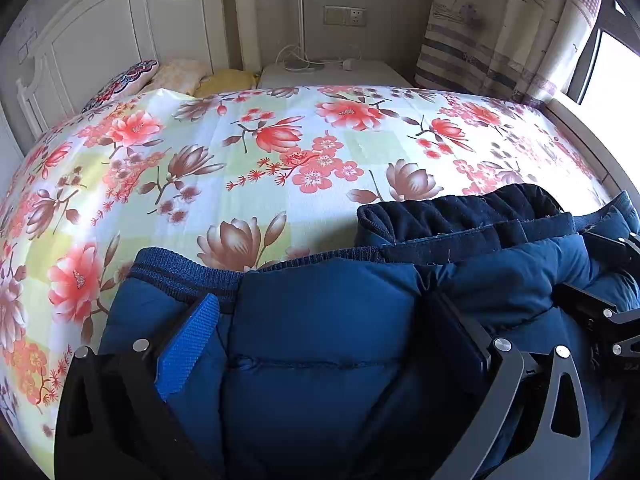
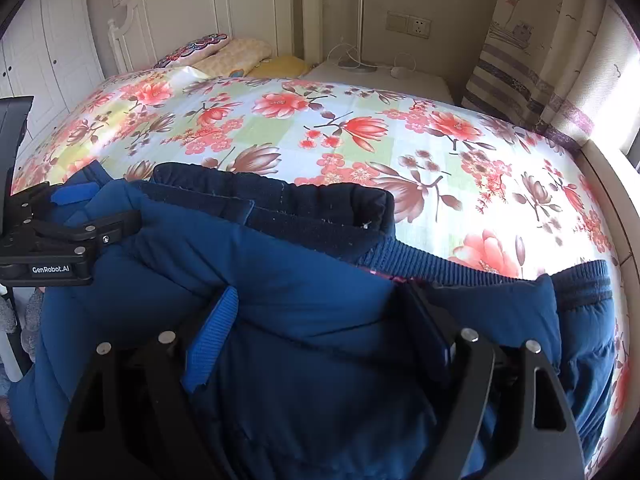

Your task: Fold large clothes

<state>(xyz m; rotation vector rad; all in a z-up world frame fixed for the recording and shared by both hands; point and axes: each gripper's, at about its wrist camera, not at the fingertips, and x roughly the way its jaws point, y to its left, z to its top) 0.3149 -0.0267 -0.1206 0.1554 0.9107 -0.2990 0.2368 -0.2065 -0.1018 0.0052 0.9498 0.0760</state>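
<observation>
A dark blue padded jacket (image 1: pixel 328 380) lies on the bed's near side. Its ribbed hem (image 1: pixel 180 272) and dark fleece-lined collar (image 1: pixel 440 216) sit at its far edge. My left gripper (image 1: pixel 322 300) points down into the jacket with its jaws wide apart; puffy fabric bulges between the fingers, and the blue pad (image 1: pixel 188 344) faces it uncovered. Beside it, my right gripper (image 2: pixel 320 292) stands the same way over the jacket (image 2: pixel 320 380), open with fabric between its fingers. Each wrist view catches the other gripper at its edge: the right gripper (image 1: pixel 600 270) and the left gripper (image 2: pixel 96 208).
The floral bed sheet (image 1: pixel 280 160) stretches beyond the jacket to the pillows (image 1: pixel 176 74) and white headboard (image 1: pixel 120 32). A bedside table (image 1: pixel 332 70) with a lamp pole and cables stands behind. A curtain (image 1: pixel 500 20) and a window are at the right.
</observation>
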